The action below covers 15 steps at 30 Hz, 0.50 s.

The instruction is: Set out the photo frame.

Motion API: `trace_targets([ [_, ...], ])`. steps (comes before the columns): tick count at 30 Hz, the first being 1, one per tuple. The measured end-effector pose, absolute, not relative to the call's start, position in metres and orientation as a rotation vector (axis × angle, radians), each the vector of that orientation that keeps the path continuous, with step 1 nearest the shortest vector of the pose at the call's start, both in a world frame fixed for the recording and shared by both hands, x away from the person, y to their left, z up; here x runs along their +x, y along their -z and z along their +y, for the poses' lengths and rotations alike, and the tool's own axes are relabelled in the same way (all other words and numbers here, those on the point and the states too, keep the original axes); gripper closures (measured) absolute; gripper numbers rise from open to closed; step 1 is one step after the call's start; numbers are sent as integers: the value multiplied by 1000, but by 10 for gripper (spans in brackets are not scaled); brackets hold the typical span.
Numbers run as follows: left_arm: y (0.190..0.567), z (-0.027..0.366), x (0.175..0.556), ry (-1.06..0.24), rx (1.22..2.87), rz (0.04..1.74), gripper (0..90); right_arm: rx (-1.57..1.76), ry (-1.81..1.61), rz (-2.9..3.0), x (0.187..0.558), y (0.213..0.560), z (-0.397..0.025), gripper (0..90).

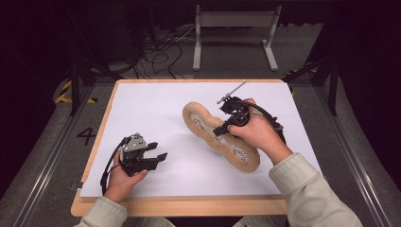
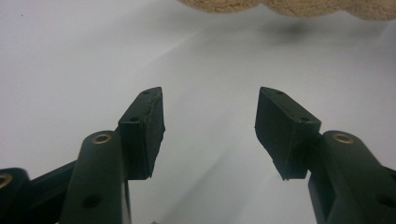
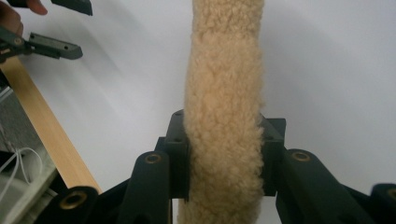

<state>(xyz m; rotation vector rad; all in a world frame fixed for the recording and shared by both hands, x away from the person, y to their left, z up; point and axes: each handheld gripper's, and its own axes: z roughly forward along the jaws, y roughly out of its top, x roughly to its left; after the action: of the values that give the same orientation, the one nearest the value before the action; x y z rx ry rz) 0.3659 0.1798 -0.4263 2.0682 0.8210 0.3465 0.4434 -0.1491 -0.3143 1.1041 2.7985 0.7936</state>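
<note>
White table (image 1: 156, 104): right hand-held gripper (image 1: 226, 126) clamps fleecy insoles (image 1: 220, 137); left hand-held gripper (image 1: 158, 158) gapes empty.

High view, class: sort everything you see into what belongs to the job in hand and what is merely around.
In the job:
fleece insole
right gripper, shut on it
left gripper, open

Merely around:
white table sheet
floor cables
metal stand

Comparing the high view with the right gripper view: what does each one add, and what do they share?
High view alone: the whole peanut-shaped fleece pad with printed patches, both hands, the floor cables and a metal stand. Right gripper view alone: the right gripper closed on the pad's woolly edge, pressing it from both sides. Both: the pad, the white sheet, the table's wooden edge and the open left gripper.
</note>
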Motion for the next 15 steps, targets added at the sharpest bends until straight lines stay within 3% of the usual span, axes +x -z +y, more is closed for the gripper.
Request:
trace_targets([
  [15, 428, 199, 362, -367, 2032, 879, 429, 567, -711, 2910, 456, 298, -140, 661],
])
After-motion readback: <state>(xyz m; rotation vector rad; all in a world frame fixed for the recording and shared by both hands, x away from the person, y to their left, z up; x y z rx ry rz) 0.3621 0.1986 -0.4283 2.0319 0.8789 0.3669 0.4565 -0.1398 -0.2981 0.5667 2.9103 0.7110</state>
